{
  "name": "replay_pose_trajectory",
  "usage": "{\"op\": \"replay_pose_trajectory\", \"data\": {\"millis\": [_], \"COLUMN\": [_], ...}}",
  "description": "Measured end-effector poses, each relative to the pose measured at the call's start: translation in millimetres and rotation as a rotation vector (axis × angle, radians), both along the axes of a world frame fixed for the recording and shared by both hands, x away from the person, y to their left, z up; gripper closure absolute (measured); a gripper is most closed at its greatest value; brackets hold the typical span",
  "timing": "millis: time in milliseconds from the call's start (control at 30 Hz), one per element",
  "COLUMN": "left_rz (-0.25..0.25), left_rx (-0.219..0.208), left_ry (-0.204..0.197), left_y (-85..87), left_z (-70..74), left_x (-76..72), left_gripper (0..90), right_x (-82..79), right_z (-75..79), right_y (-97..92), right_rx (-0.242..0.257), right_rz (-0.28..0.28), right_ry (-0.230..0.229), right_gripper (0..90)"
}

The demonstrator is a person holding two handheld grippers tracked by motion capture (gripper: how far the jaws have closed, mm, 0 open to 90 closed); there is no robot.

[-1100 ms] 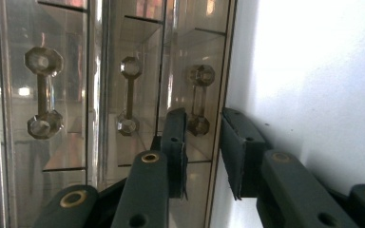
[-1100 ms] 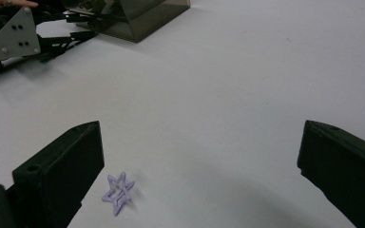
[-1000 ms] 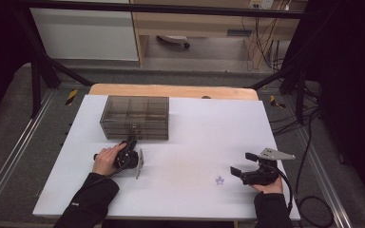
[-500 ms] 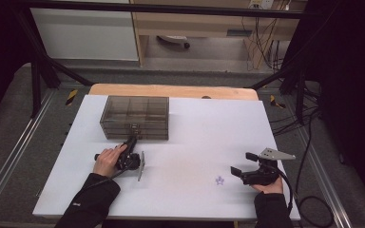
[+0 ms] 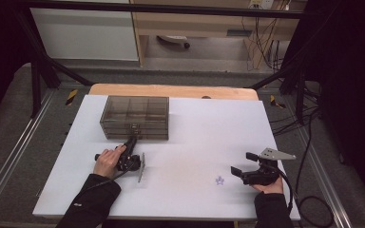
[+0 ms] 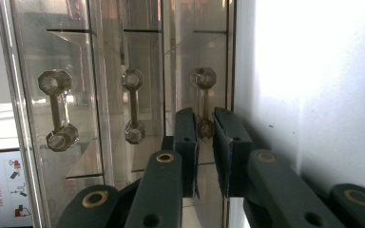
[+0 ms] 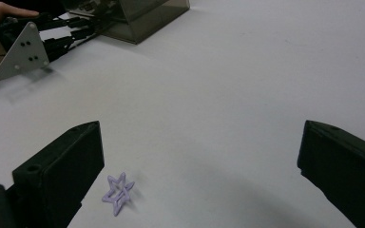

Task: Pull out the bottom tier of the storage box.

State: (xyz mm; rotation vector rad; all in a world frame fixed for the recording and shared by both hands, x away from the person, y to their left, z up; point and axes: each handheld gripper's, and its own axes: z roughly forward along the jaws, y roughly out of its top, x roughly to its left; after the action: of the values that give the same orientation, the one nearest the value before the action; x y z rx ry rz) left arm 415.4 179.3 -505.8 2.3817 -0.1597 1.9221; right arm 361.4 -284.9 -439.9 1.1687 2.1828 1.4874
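Note:
A smoky clear drawer box (image 5: pixel 135 116) stands at the back left of the white table (image 5: pixel 209 137). My left gripper (image 5: pixel 132 141) reaches its front. In the left gripper view the jaws (image 6: pixel 204 118) stand narrow around the lower end of one drawer handle (image 6: pixel 203 78). A small purple star (image 5: pixel 219 180) lies on the table at the front right. My right gripper (image 5: pixel 244 163) rests open just right of it. In the right gripper view the star (image 7: pixel 117 192) lies beside one of the wide-apart jaws of my right gripper (image 7: pixel 202 142).
Two more drawer handles (image 6: pixel 132 102) (image 6: pixel 54 109) sit beside the gripped one. In the right gripper view the box (image 7: pixel 138 19) and the left gripper with its grey plate (image 7: pixel 21 50) lie far off. A wooden board edge (image 5: pixel 171 90) runs behind the white surface.
My left gripper has moved forward to the box front, and its jaws now reach the drawer handle. The right gripper and the star have not moved.

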Motion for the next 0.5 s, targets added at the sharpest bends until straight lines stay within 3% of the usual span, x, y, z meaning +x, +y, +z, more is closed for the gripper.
{"op": "replay_pose_trajectory", "data": {"millis": [500], "left_rz": [-0.008], "left_rx": [0.001], "left_ry": [-0.011], "left_y": [1.2], "left_z": [-0.7], "left_x": [-4.6], "left_gripper": [80.7], "right_x": [-0.2], "right_z": [0.4], "right_y": [-0.2], "right_rx": [0.002], "right_rz": [-0.001], "right_ry": [-0.001], "right_gripper": [2.3]}}
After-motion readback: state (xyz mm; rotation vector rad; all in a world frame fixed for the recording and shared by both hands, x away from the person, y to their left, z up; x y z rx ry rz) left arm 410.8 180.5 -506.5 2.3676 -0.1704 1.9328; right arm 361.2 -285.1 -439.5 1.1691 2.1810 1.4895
